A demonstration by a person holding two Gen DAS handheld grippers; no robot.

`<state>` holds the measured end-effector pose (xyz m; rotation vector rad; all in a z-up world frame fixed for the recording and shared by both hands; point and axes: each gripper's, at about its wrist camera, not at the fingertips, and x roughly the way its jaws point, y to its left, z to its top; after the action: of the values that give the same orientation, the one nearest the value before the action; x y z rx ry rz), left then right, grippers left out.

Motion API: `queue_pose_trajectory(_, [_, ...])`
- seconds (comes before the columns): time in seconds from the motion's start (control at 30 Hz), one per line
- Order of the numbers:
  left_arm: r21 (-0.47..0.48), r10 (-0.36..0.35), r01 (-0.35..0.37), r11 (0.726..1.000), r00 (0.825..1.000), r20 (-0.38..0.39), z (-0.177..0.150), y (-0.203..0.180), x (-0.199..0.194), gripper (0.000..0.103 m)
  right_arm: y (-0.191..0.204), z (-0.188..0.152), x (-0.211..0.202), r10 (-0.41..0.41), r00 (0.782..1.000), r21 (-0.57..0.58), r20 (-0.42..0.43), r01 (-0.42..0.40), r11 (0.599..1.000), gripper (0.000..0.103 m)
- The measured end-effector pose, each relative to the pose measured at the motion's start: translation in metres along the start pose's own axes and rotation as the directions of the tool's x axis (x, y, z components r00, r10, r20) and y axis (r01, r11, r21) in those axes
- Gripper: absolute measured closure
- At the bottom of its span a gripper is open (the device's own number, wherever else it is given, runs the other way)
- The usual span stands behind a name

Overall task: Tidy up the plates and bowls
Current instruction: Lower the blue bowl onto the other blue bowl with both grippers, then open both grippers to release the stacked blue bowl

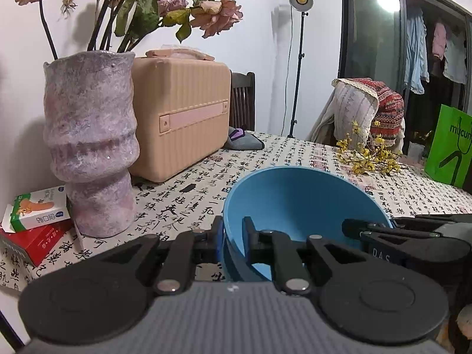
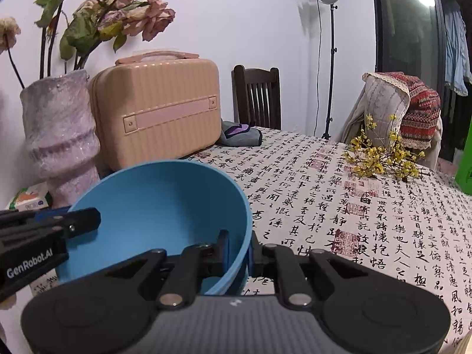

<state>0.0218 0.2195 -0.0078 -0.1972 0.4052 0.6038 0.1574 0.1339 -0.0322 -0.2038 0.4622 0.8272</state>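
Between both grippers, blue bowl (image 1: 295, 206)

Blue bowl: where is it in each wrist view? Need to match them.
Left wrist: blue bowl lower centre-right, its left rim pinched in the left claw.
Right wrist: bowl lower left, its right rim pinched in the right claw.
Shared landmark: the peach case behind the bowl.

Black linkage claw (image 2: 237, 249) with silver rivets, ribbed grey body, "GenRobot.AI" lettering.
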Motion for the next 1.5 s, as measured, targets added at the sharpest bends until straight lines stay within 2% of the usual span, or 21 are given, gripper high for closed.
queue_pose_trajectory(0.7, [-0.002, 0.004, -0.004, 1.0, 1.0, -0.028, -0.007, 0.001, 0.01, 0.09, 0.015, -0.013, 0.01, -0.084, 0.996, -0.117, 0.035, 0.088, 0.989, 0.089])
queue_pose_trajectory(1.1, [-0.015, 0.0, 0.0, 1.0, 0.998, -0.057, -0.006, 0.002, 0.015, 0.089, 0.009, -0.013, 0.015, -0.056, 0.998, -0.08, -0.01, 0.055, 0.995, 0.087])
queue_pose_trajectory(1.33, [-0.021, -0.012, 0.011, 1.0, 0.999, -0.047, -0.004, 0.003, 0.013, 0.085, 0.007, -0.01, 0.01, -0.027, 1.0, -0.055, 0.006, 0.028, 0.998, 0.081])
queue_pose_trajectory(1.37, [-0.026, -0.017, 0.015, 1.0, 0.999, -0.047, -0.003, 0.004, 0.013, 0.081, 0.005, -0.009, 0.009, -0.018, 1.0, -0.044, 0.007, 0.019, 0.999, 0.079])
queue_pose_trajectory(1.43, [-0.043, -0.03, 0.028, 0.999, 0.999, -0.038, -0.001, 0.008, 0.01, 0.068, 0.0, -0.007, 0.005, -0.002, 1.0, -0.018, 0.016, 0.002, 1.0, 0.062])
queue_pose_trajectory(1.47, [-0.048, -0.03, 0.029, 0.998, 0.999, -0.03, -0.001, 0.009, 0.007, 0.06, -0.003, -0.006, 0.003, 0.004, 1.0, -0.007, 0.026, -0.004, 1.0, 0.058])
queue_pose_trajectory(1.5, [-0.051, -0.033, 0.032, 0.998, 0.999, -0.017, 0.0, 0.011, 0.004, 0.057, -0.006, -0.006, -0.001, 0.01, 0.999, 0.007, 0.039, -0.01, 1.0, 0.05])
